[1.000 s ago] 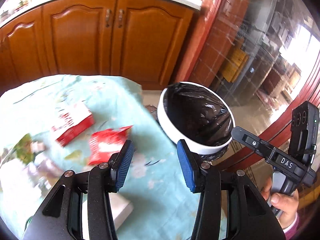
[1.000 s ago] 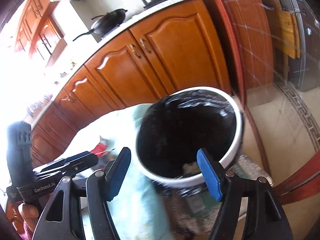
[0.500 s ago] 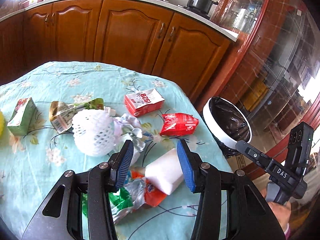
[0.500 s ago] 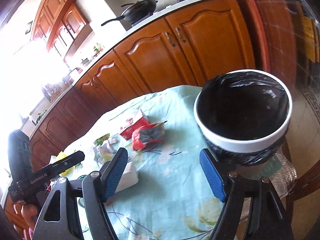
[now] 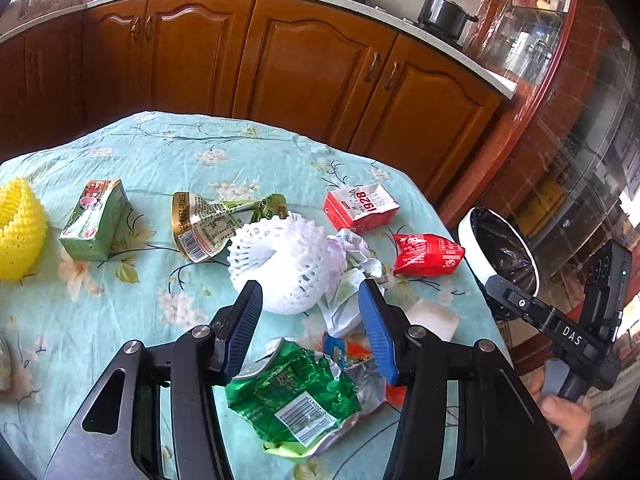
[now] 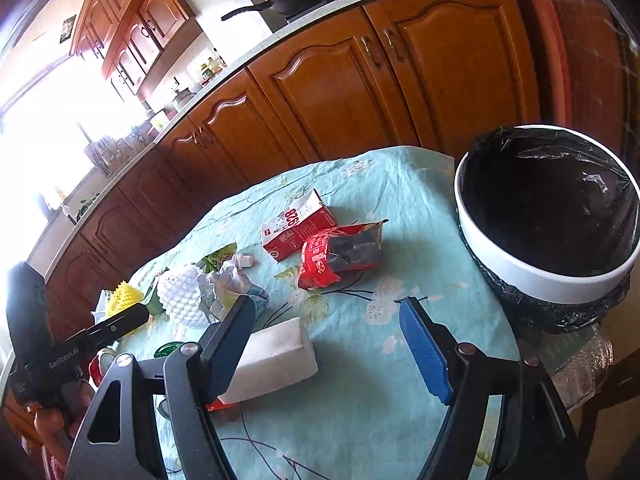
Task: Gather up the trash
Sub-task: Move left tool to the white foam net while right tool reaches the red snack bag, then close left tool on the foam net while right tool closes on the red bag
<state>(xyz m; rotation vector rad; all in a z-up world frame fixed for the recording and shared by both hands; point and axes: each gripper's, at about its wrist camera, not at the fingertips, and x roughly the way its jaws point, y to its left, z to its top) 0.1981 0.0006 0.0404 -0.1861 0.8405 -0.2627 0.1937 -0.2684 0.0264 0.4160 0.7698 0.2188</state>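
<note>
On the tabletop, which is covered with a light blue flowered cloth, many bits of trash are spread out. The left tongs are held wide open above the cloth, and nothing is held between the blue pads. A white foam net is seen just past the tips of these tongs, and a crushed green wrapper lies below them, close to the camera. A crumpled silver and white wrapper is touching the foam net on its right side. Farther back, a red and white carton marked 1928 is lying on its side. A red snack bag is near it, toward the table edge. A white block is seen beside the right pad. On the left side of the cloth, a green juice box and a yellow foam net are placed well apart from the rest. A flattened gold and green packet lies between the juice box and the white foam net.

The right tongs are also held wide open, with nothing held. In the right wrist view, the white block is partly hidden behind the left pad, and it cannot be told if they touch. A white bin with a black bag is standing just beside the table edge. Brown wooden cupboards are seen behind the table.
</note>
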